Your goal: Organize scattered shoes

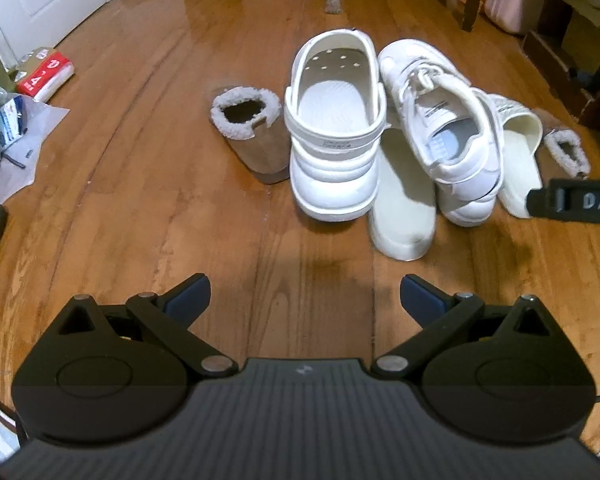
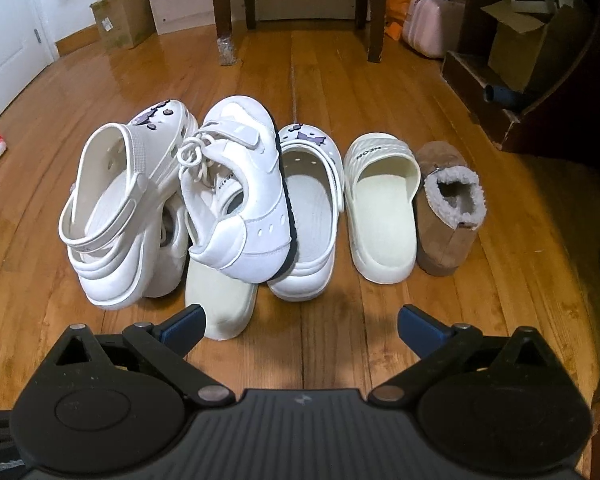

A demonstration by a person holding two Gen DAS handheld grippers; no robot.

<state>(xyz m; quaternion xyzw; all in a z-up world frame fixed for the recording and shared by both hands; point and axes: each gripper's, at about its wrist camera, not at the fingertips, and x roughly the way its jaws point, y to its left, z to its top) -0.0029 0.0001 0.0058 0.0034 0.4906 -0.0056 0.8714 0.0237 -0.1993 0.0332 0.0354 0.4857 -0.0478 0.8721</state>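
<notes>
Both grippers empty, fingers apart, hovering over the wood floor (image 2: pixel 480 280) just short of the shoe pile: left gripper (image 1: pixel 305 300), right gripper (image 2: pixel 300 322)

Containers:
- open carton (image 2: pixel 532 44) on dark shelf, far right: something white inside, can't tell what
- closed carton (image 2: pixel 122 20) by the wall, label unreadable
- pink case (image 2: pixel 432 20) behind the chair legs, shut

Shoes, all mid-floor, heels toward the cameras:
- left clog (image 2: pixel 116 216) tilted, propped on another white shoe that's mostly hidden under it
- sneaker (image 2: pixel 240 196) lying on its side across a cream slide (image 2: pixel 220 304); only the slide's heel end shows
- second clog (image 2: pixel 308 220) flat, partly covered by the sneaker; purple charms on both clog toes
- second slide (image 2: pixel 380 208) flat, just beside that clog
- brown fleece slipper (image 2: pixel 448 216) at the right end, touching the slide
- other brown slipper (image 1: pixel 252 136) sits left of the pile, seen only from the left wrist, half behind the clog (image 1: pixel 334 132)

Writing:
- slide strap reads "NEON"
- clog heel strap has small print, too blurred
- sneaker tongue tag unreadable
- left wrist view catches the tip of the right gripper at the right edge, marked "DAS", rest cut off
- red packet (image 1: pixel 46 76) far left, print not legible

Left edge clutter (papers, bags) cut off by the frame
</notes>
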